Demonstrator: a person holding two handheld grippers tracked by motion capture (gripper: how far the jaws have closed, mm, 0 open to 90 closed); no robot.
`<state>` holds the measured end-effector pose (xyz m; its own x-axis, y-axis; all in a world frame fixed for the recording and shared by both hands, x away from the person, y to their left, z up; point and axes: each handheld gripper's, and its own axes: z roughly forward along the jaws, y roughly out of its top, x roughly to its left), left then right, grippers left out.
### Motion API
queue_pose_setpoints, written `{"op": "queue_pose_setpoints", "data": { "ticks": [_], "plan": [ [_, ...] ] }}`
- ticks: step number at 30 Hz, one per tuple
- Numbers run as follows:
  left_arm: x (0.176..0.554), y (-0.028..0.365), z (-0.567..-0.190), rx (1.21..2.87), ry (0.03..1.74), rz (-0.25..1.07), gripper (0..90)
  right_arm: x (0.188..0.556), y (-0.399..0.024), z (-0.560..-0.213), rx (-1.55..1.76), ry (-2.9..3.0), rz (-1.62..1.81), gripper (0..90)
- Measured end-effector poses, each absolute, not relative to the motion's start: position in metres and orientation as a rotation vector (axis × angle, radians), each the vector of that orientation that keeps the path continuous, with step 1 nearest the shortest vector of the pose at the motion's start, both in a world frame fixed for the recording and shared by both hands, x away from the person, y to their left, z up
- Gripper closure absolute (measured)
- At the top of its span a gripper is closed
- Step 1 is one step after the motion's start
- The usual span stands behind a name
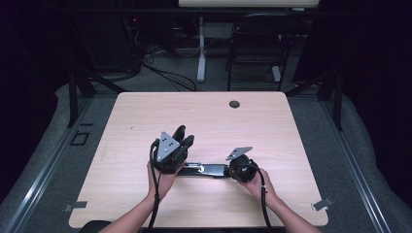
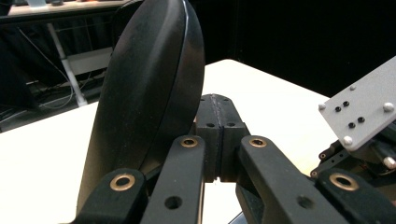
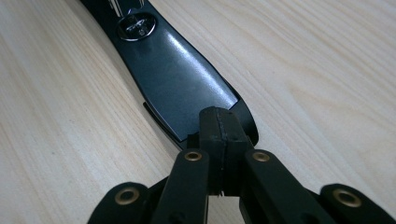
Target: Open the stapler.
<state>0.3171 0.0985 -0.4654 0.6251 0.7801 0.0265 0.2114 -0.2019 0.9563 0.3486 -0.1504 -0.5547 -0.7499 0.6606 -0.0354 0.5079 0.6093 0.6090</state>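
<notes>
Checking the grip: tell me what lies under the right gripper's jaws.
Under the shut right gripper lies the end of a flat black handle on the wooden table. Whatever is beneath the handle is covered.

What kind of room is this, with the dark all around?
Probably a lab or workshop set up for filming. A plain wooden table stands on grey carpet with dark curtains around it. Behind it sit a black folding chair, a second desk's white leg and loose cables on the floor.
</notes>
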Motion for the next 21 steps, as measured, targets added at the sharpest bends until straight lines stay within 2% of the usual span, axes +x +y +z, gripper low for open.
{"op": "queue_pose_setpoints", "data": {
  "ticks": [10, 21],
  "plan": [
    [0.317, 0.087, -0.470, 1.773, 0.781, 0.640, 90.0, 0.344, -0.137, -0.554, 0.706, 2.577, 0.740, 90.0],
    [0.317, 0.099, -0.461, 1.722, 0.805, 0.701, 90.0, 0.347, -0.133, -0.553, 0.740, 2.581, 0.735, 90.0]
  ]
}}
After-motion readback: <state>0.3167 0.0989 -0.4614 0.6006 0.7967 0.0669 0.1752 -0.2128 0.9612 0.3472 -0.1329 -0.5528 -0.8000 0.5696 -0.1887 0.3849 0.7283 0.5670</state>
